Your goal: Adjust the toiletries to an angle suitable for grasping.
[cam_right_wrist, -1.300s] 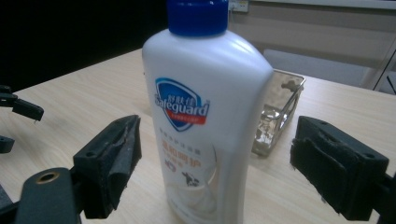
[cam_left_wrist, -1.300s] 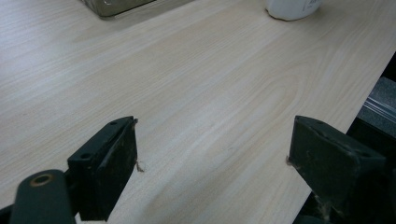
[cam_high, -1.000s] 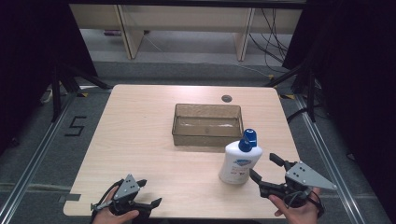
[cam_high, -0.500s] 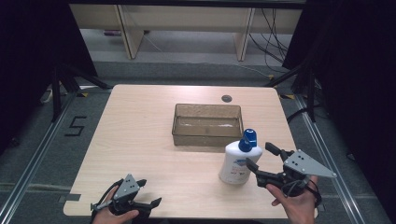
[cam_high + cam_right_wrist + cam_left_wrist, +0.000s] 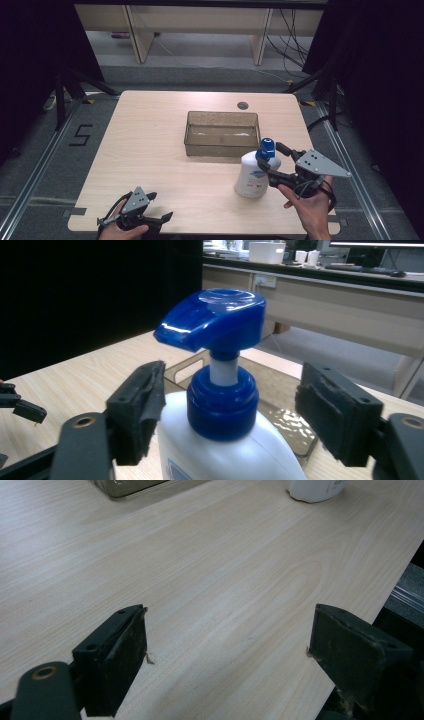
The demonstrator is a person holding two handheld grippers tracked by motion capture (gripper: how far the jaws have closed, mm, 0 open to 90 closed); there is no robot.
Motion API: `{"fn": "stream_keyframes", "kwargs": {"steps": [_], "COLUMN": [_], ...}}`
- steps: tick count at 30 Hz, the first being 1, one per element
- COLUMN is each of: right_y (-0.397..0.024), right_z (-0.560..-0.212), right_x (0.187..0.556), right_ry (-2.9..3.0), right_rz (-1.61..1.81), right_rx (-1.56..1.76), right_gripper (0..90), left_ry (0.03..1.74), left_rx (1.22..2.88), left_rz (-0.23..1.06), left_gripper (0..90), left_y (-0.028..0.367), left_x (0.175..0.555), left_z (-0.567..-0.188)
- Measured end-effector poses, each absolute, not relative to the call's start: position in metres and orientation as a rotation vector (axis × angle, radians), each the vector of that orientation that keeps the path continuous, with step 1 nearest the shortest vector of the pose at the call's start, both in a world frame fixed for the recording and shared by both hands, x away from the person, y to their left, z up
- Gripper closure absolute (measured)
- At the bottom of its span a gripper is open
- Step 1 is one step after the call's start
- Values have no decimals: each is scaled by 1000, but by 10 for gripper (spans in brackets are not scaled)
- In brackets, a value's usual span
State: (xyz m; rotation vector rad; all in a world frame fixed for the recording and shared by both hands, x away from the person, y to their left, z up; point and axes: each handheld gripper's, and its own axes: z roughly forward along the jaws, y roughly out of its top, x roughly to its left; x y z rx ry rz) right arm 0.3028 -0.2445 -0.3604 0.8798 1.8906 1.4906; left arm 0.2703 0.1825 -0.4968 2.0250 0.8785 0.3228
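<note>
A white pump bottle [image 5: 251, 178] with a blue pump head [image 5: 266, 147] stands upright on the wooden table [image 5: 150, 150], just in front of the right end of a clear brownish tray [image 5: 222, 146]. My right gripper [image 5: 270, 156] has its jaws on either side of the bottle's blue collar [image 5: 223, 402]. The jaws have just been closing, but a gap still shows at both pads [image 5: 142, 405], so it is open. My left gripper [image 5: 161, 206] rests open near the table's front left edge with nothing between its fingers [image 5: 125, 655].
The tray [image 5: 287, 422] looks empty. A small round grommet [image 5: 243, 105] sits near the table's far edge. The bottle's base [image 5: 315, 487] and a tray corner [image 5: 125, 485] lie beyond the left gripper. Dark curtains flank the table, with shelving behind.
My right gripper has moved up and in toward the bottle, from beside its body to around the pump neck, and its jaws have narrowed. The left gripper has not moved.
</note>
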Motion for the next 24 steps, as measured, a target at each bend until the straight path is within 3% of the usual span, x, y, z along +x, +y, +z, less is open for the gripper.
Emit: {"fn": "stream_keyframes", "kwargs": {"steps": [15,24], "right_y": [-234,-234], "right_z": [-360,-362], "right_x": [315,320], "right_ry": [1883,1884], "right_rz": [1535,1544], "right_rx": [881,852], "right_gripper": [410,552], "left_ry": [865,879], "left_rx": [2051,2015], "left_rz": [316,299], "left_gripper": [149,149], "left_y": [184,182], "left_x": [272,271], "left_z": [-497,-498]}}
